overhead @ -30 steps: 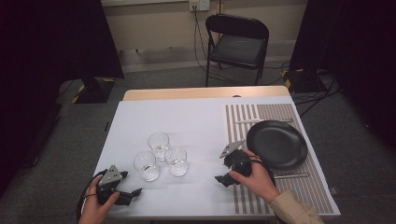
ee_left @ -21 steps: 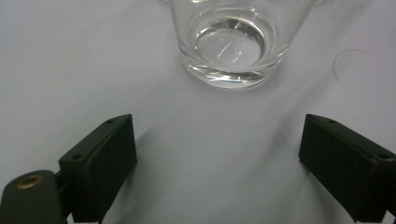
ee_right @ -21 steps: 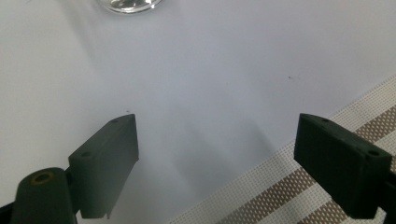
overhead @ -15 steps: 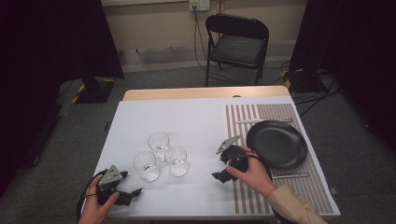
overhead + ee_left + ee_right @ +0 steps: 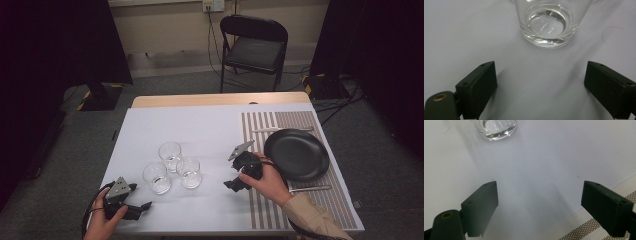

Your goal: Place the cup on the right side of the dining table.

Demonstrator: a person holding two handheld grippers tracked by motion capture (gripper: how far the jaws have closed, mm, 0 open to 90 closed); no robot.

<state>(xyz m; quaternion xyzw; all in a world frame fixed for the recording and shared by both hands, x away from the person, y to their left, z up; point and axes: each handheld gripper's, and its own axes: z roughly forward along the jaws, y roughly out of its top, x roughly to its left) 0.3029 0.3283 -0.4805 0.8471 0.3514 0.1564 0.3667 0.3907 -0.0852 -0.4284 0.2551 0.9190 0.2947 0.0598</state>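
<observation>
Glasses, three clustered mid-worktop, sit between the left tool, jaws spread near the front edge, and the right tool, also spread, beside a black plate on a striped mat.

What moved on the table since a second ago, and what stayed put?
The right claw slid left, off the striped mat and away from the black plate, toward the three glasses. It is open and holds nothing. The left claw stayed near the front edge, open too. The glasses, plate and cutlery did not move.
</observation>
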